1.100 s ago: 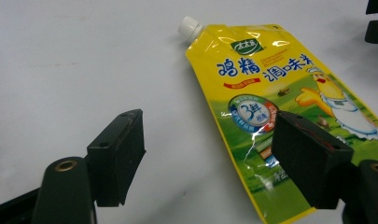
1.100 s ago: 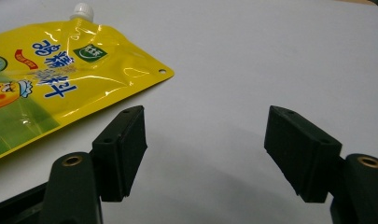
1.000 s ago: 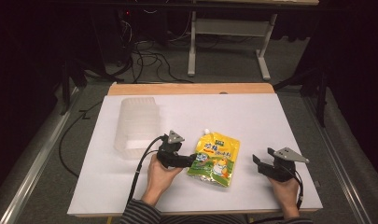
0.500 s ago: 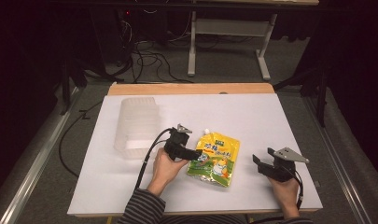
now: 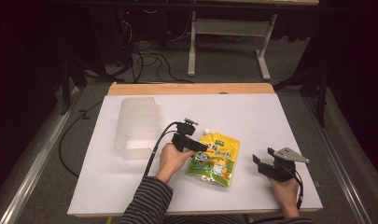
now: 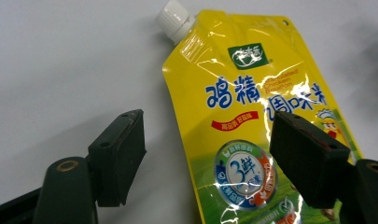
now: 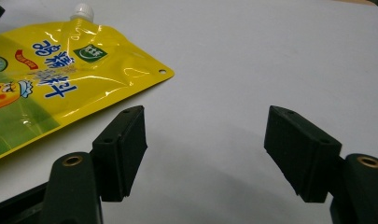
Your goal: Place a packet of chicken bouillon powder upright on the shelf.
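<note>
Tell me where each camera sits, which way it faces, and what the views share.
High view: above the person's side, looking forward and down on the white table; both forearms enter from the bottom, left tongs at the yellow pouch, right tongs apart from it.
Left gripper view: rides the left tongs, looking along its open jaws at the pouch and its white cap.
Right gripper view: rides the right tongs, jaws open over bare table, pouch to one side.
All three share the pouch.

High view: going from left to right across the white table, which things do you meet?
Clear plastic container → left hand-held gripper → yellow spout pouch → right hand-held gripper.
</note>
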Demonstrator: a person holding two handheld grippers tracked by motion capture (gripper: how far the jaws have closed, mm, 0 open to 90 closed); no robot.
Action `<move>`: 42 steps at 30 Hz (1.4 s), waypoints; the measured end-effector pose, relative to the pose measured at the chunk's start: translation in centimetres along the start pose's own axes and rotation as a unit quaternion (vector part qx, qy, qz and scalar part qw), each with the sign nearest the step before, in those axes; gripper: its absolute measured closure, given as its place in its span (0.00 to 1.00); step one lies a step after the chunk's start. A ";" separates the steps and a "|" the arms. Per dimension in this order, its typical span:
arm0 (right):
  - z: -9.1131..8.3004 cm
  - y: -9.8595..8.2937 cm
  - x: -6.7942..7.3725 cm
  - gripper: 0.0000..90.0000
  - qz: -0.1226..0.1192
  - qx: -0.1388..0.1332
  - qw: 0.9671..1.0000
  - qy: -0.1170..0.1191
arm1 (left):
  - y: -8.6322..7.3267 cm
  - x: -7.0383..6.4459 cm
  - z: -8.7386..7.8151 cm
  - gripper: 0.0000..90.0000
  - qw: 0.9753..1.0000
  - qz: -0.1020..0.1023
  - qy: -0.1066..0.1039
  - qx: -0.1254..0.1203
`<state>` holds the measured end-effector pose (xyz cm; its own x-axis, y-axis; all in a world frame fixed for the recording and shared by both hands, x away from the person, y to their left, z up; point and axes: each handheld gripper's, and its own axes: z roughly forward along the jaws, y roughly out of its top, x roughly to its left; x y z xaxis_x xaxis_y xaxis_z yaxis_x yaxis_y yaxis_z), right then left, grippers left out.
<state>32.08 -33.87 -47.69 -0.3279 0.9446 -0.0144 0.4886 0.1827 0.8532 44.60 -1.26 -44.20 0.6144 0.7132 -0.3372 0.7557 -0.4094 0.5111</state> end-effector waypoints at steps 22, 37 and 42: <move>0.0 0.0 0.1 0.34 0.000 0.004 1.000 0.000 | 0.9 -0.3 2.5 0.32 0.997 -0.019 -0.060 0.042; 0.1 0.0 0.1 0.34 -0.006 0.006 1.000 -0.002 | 0.9 -0.6 2.8 0.57 0.997 0.000 -0.061 0.048; 0.1 0.0 0.2 0.34 -0.005 0.007 1.000 -0.002 | 0.9 -0.9 2.8 0.68 0.997 0.015 -0.055 0.060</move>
<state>32.13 -33.67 -47.72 -0.3292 0.9439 -0.0252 0.4959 0.1956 0.8461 45.37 -3.89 -45.67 0.6540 0.6349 -0.4112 0.7537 -0.5000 0.4266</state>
